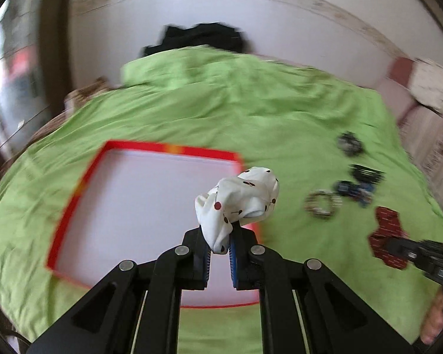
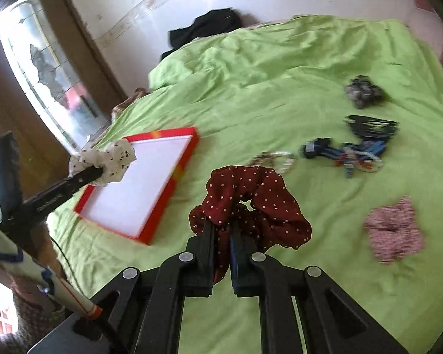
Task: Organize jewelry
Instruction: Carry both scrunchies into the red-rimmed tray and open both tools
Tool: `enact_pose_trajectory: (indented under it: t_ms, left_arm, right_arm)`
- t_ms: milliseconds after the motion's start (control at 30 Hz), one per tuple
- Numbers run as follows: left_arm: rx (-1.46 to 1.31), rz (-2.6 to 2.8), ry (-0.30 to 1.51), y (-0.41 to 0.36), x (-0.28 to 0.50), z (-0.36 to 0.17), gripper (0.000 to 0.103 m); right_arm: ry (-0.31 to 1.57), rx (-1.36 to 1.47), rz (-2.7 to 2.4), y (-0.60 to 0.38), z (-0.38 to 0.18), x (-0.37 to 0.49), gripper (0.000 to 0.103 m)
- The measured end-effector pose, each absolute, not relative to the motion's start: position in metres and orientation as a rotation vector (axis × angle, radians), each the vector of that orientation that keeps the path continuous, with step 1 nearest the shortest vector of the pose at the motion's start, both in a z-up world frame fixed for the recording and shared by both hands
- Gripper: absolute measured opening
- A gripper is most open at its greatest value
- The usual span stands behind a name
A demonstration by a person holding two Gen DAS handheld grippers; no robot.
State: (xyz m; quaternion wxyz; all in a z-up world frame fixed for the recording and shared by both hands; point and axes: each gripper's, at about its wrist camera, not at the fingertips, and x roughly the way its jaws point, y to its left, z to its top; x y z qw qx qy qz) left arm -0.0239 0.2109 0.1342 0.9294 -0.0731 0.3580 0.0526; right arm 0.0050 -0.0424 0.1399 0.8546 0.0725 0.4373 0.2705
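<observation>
White cherry-print scrunchie (image 1: 239,203) pinched in my left gripper (image 1: 220,253), above the red-rimmed tray's (image 1: 73,203) near corner. Right gripper (image 2: 221,244) is clamped on the maroon dotted scrunchie (image 2: 251,203), over the green bed (image 2: 280,88). Step: carrying both to the tray. Next: lower, release inside the rim. Blurred pile beyond, possibly clips (image 2: 348,150), hard to identify.

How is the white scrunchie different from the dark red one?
The white scrunchie carries scattered dark cherry-like marks; the dark red scrunchie has small white polka dots. The white one is pinched in the left gripper over the red-rimmed tray; the red one is pinched in the right gripper over the green bedspread. Both are gathered fabric loops, lifted clear.
</observation>
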Motion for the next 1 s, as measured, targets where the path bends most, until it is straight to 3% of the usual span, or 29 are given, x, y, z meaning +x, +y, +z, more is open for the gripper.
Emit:
enact_pose_trajectory:
  t_ms: [367, 667, 800, 933, 1000]
  left_arm:
    - [-0.181, 0.495, 0.883, 0.324, -0.035, 0.087, 0.01]
    - [-0.262, 0.547, 0.907, 0.354, -0.05, 0.077, 0.015]
    - [-0.311, 0.52, 0.87, 0.354, -0.053, 0.083, 0.033]
    - [-0.337, 0.508, 0.813, 0.352, -0.06, 0.092, 0.049]
    - [-0.373, 0.499, 0.777, 0.354, -0.065, 0.097, 0.058]
  right_arm:
    - [1.016, 0.032, 0.779, 0.111, 0.111, 0.009, 0.009]
    - [1.081, -0.012, 0.785, 0.155, 0.073, 0.016, 0.01]
    - [1.073, -0.012, 0.769, 0.152, 0.075, 0.015, 0.018]
    - [1.045, 0.007, 0.767, 0.142, 0.085, 0.011, 0.043]
    - [1.023, 0.008, 0.764, 0.137, 0.093, 0.006, 0.047]
